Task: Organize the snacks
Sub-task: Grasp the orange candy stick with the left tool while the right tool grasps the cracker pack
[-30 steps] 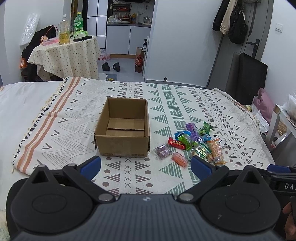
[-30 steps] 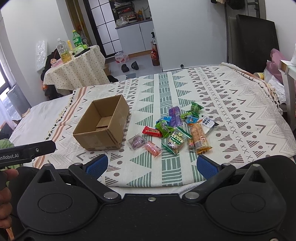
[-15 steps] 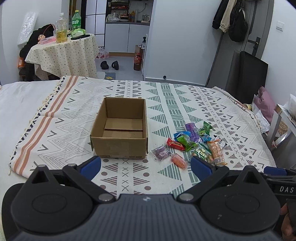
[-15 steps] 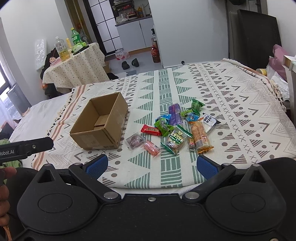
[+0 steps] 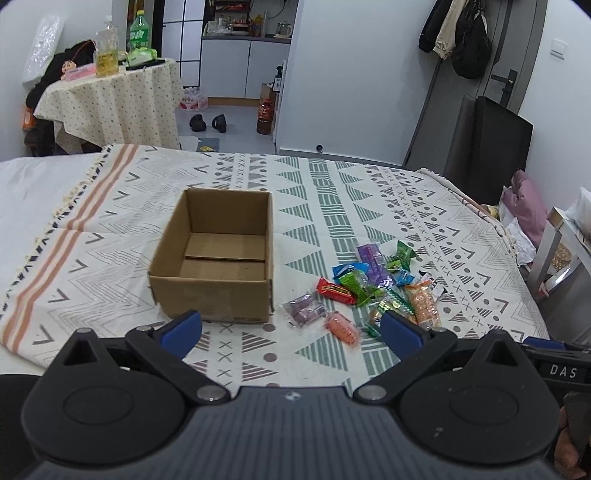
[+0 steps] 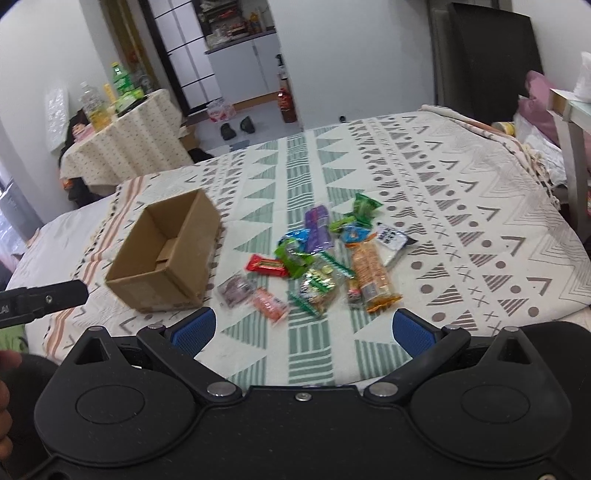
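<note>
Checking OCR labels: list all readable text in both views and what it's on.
"DAS": right gripper's body, at the left view's right edge.
"AI", cut off: left gripper's body, at the right view's left edge.
Snack wrappers and bottle labels: print too small or blurred to read.

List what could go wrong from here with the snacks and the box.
1. The snacks lie overlapped in a heap, so the open right hand-held gripper may pinch two wrappers or drag neighbours along.
2. The box is light, empty cardboard on soft cloth; a bump from the open left hand-held gripper could shove or tip it.
3. The pink packet lies near the cloth's front edge and could be knocked off.
</note>
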Demonstrator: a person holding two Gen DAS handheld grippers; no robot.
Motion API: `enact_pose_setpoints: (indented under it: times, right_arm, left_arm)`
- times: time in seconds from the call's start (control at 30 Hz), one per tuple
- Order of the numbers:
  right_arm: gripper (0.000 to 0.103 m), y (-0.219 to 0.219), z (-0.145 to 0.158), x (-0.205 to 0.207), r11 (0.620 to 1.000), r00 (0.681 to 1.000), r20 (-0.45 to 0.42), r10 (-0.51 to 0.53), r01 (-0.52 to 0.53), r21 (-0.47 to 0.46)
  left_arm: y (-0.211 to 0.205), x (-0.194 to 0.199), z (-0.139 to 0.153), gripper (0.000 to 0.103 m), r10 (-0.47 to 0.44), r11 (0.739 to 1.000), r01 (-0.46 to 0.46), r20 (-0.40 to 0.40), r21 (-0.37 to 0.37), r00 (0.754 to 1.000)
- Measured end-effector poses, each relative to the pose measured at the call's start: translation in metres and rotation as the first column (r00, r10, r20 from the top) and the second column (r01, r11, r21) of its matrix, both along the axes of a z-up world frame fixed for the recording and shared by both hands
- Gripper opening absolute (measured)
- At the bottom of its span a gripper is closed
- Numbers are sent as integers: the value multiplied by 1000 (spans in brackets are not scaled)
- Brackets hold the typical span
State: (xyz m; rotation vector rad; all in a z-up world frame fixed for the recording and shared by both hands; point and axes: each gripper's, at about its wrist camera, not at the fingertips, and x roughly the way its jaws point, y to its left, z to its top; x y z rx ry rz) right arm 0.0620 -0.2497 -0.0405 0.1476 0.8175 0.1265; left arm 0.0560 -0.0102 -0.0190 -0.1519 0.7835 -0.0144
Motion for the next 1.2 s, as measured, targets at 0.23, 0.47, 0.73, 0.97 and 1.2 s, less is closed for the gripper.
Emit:
enact_pose_setpoints:
  times: [0.23,0.47,0.73,0.97,1.2]
  right_arm:
    - [88,-18,-13,19,999,1000,-23,-13,14,38]
    - [80,-28,-29,35,998,998,-64,-5,10,69]
    - [75,-40,-43,55,994,996,-90,-28,37,100]
    - [75,-51,-59,71,993,992,-121,-44,56,104]
    - [73,-58,-75,88,990,986,-157,-48,67,122]
  left_arm:
    - [-11,20,-16,101,9,999,-10,-28,-34,1000]
    - [-23,38,-32,97,13,999,-16,-68,-45,998]
    - [-41,60,-50,96,9,999,-12,-98,-33,995]
    - [-55,82,-68,95,0,1000,-4,-146,-26,989]
    - [-66,99,-85,92,6,1000,-11,-168,-29,986]
